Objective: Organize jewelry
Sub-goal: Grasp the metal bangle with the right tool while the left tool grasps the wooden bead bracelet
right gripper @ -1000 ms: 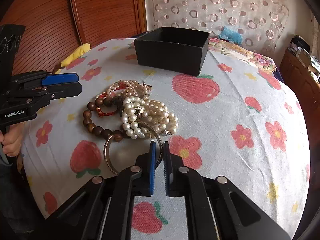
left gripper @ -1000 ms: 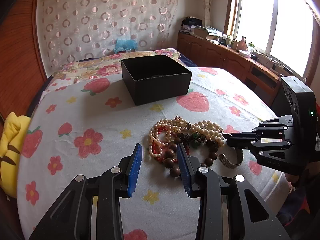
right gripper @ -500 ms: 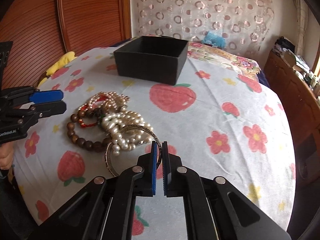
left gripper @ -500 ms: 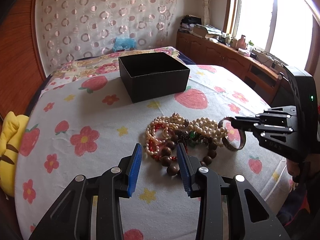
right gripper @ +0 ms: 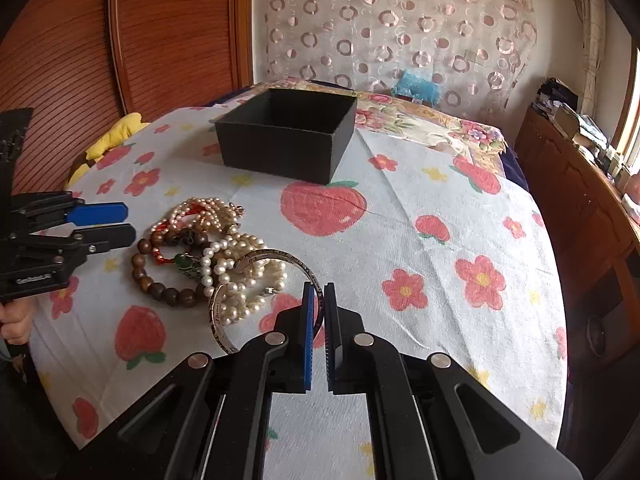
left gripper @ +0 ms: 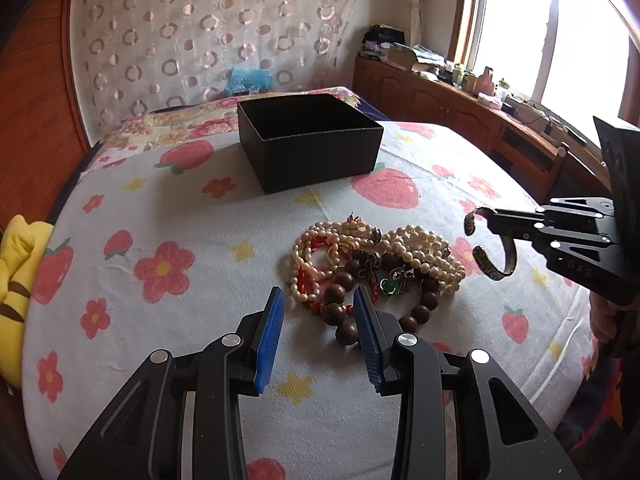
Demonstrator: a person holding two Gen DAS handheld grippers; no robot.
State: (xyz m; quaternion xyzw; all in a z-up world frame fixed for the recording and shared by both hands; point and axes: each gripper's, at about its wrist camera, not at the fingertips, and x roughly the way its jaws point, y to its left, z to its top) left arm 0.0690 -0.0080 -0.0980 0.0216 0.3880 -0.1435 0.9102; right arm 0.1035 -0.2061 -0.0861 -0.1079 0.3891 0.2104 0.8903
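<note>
Black box (left gripper: pixel 316 152) on a white sheet (left gripper: pixel 224 248) printed with red strawberries and flowers. Cream pearls (left gripper: pixel 424 248), brown beads (left gripper: pixel 340 304), blue gripper pads (left gripper: pixel 269 328).

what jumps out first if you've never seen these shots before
The tangled heap of jewelry, pearl strands and dark wooden beads, lying mid-bed on the strawberry-print sheet. The right gripper is shut on a silver cuff bangle, held clear of the sheet to the heap's right. Behind the heap sits an open black box, while the left gripper hangs open at the heap's near edge.
</note>
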